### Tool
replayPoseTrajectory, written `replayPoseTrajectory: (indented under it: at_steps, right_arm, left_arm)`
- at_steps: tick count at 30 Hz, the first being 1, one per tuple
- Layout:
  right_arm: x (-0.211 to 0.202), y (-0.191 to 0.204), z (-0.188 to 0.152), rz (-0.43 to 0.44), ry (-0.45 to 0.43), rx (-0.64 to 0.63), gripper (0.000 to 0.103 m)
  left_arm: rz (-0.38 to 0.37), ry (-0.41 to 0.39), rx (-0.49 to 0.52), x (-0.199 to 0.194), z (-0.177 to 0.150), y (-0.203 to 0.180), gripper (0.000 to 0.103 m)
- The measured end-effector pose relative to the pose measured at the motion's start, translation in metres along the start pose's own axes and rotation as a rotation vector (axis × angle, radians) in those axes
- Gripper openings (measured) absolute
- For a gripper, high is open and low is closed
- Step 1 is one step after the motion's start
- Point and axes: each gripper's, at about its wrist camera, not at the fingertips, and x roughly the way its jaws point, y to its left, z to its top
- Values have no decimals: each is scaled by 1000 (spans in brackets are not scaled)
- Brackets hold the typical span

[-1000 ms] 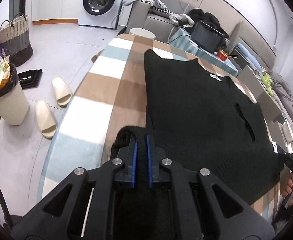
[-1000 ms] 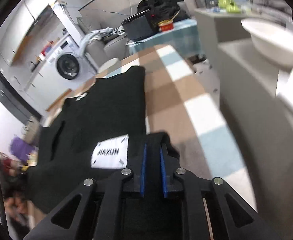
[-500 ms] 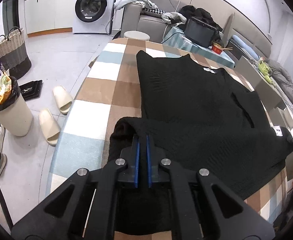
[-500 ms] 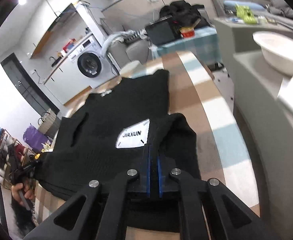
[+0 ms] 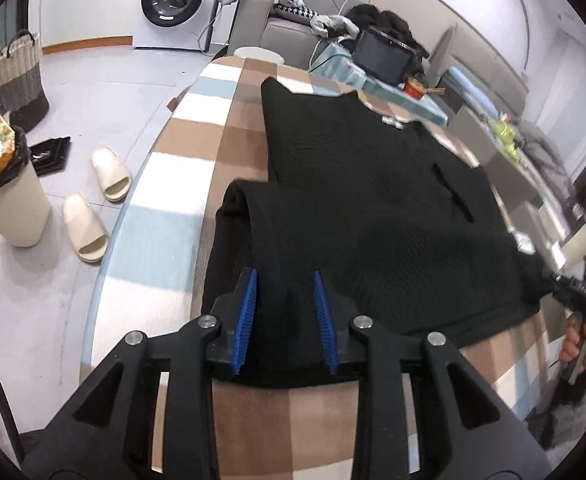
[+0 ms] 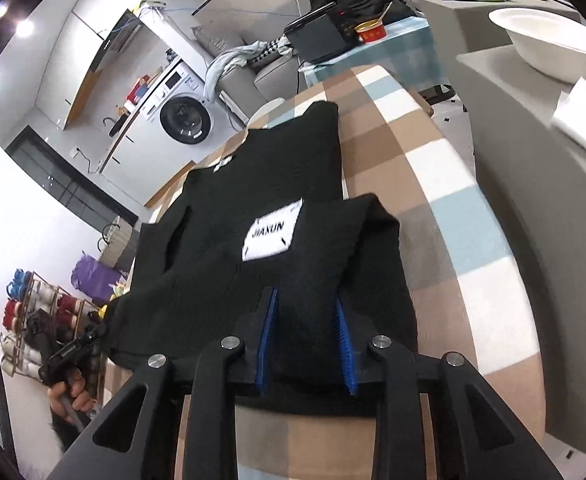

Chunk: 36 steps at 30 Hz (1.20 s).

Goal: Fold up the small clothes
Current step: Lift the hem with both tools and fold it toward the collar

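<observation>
Your black ribbed-knit sweater (image 5: 373, 208) lies flat on the checked, fuzzy cloth of the bench (image 5: 181, 148), its near hem doubled into a soft roll, while your left gripper (image 5: 284, 316) and right gripper (image 6: 305, 340) spread their blue ridged fingers (image 5: 246, 312) apart over that fold, gripping nothing

Left gripper (image 5: 285, 320) lower centre, jaws opening over folded black garment (image 5: 373, 216) on checked table (image 5: 181, 160).
</observation>
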Motion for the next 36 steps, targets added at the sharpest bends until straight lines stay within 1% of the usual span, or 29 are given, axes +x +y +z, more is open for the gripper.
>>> replayPoseTrajectory:
  at_steps: [5, 7, 9, 11, 14, 17, 19, 22, 25, 27, 30, 31, 32, 33, 34, 35, 36]
  right_arm:
    - [0, -1, -8, 1, 12, 2, 31]
    - [-1, -1, -10, 5, 15, 3, 35]
    - [-1, -1, -13, -2, 21, 6, 37]
    - [-2, -1, -14, -1, 21, 9, 37]
    - [-6, -2, -18, 11, 17, 7, 41]
    - [-2, -4, -16, 22, -2, 22, 41]
    - [2, -2, -13, 26, -6, 22, 37]
    - [6, 7, -12, 28, 15, -2, 37]
    - [4, 11, -14, 42, 23, -15, 37]
    - [4, 9, -15, 47, 26, -6, 37]
    - [8, 4, -15, 55, 25, 20, 37]
    - [9, 3, -15, 55, 23, 31, 37]
    - [9, 3, -14, 58, 19, 34, 37]
    - [10, 4, -14, 54, 6, 36, 35]
    - [11, 4, -13, 48, -5, 35, 24]
    - [12, 5, -13, 35, -12, 33, 18]
    - [13, 5, -12, 17, -19, 33, 10]
  left_arm:
    - [12, 32, -19, 0, -16, 3, 26]
    - [21, 38, -20, 0, -18, 4, 28]
    - [26, 49, -18, -1, -22, 6, 28]
    - [16, 44, -17, -5, -25, 7, 29]
    - [8, 44, -19, -5, -25, 8, 31]
    - [6, 41, -31, 1, -19, 6, 31]
    - [-1, 35, -26, 4, -14, 2, 31]
    - [-8, 31, -9, 2, -10, -5, 31]
    - [3, 41, -14, 3, -11, -3, 31]
    - [3, 50, -32, 7, -11, 0, 31]
    - [8, 43, -41, 11, -10, 2, 31]
    - [14, 39, -41, 12, -9, 2, 26]
    - [25, 31, -42, 13, -9, 2, 15]
    - [32, 26, -43, 14, -8, 3, 11]
    - [26, 20, -44, 13, -7, 4, 7]
    - [21, 4, -48, 11, -5, 5, 4]
    - [17, -6, -51, 8, -4, 5, 3]
